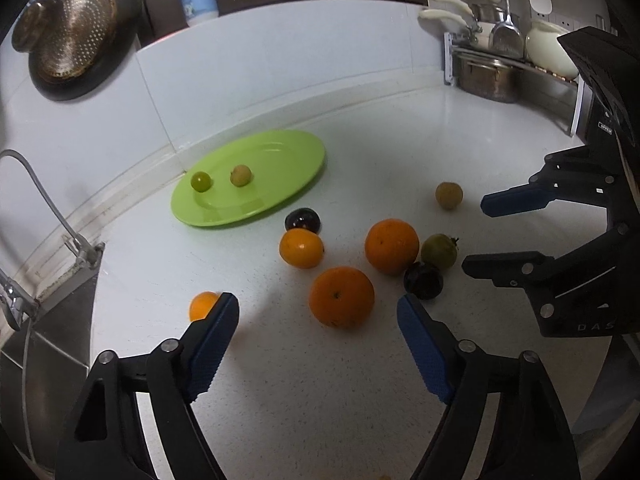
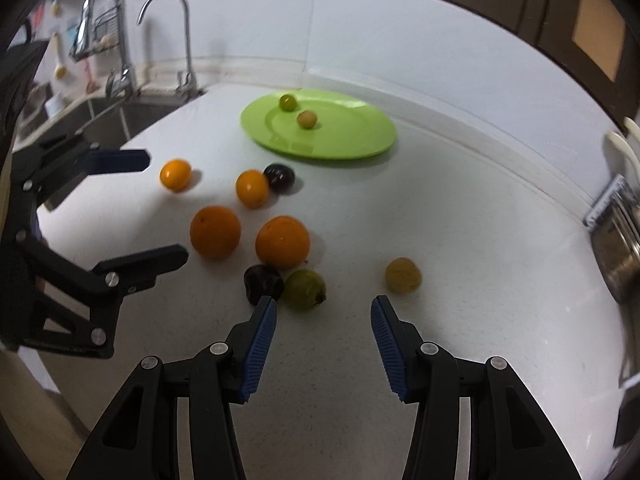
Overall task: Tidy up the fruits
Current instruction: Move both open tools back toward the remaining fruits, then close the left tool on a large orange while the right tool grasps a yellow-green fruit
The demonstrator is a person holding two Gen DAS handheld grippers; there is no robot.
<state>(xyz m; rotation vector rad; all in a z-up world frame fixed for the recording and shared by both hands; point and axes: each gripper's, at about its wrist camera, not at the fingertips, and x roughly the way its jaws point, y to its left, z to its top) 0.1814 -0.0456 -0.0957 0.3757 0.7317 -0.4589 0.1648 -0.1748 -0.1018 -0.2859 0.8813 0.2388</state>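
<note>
looking along the left gripper (image 1: 318,308), its two blue-padded fingers stand wide apart over a white counter (image 1: 320,380), holding nothing. a large orange (image 1: 341,297) sits between the fingertips, just past them. a second large orange (image 1: 391,246) lies at about 1 o'clock from it, touching a dull green fruit (image 1: 439,251) and a dark plum (image 1: 423,280). a small orange (image 1: 301,248) sits at 11 o'clock, with another dark plum (image 1: 303,220) just behind it. a tiny orange (image 1: 203,306) peeks out beside the left fingertip. a tan round fruit (image 1: 449,195) lies alone toward 2 o'clock. a lime green plate (image 1: 280,152) rests at 11 o'clock near the wall, carrying a green grape-like fruit (image 1: 200,181) and a pale yellowish fruit (image 1: 241,175). the right gripper (image 1: 474,234) enters from 3 o'clock, fingers apart and empty. switching to the right wrist view, the right gripper (image 2: 323,312) has its fingers spread wide, gripping nothing, hovering over the counter (image 2: 460,240). the dull green fruit (image 2: 305,290) and a dark plum (image 2: 263,283) sit just past the left fingertip; the tan fruit (image 2: 403,275) lies just past the right one. two large oranges (image 2: 282,242) sit side by side beyond, then two smaller oranges (image 2: 252,188) and the other plum (image 2: 279,177). the plate (image 2: 352,136) lies at 12 o'clock with its two small fruits. the left gripper (image 2: 166,208) reaches in from 9 o'clock, fingers apart. a sink (image 2: 120,120) with faucets (image 2: 186,36) sits at 10 o'clock.
</note>
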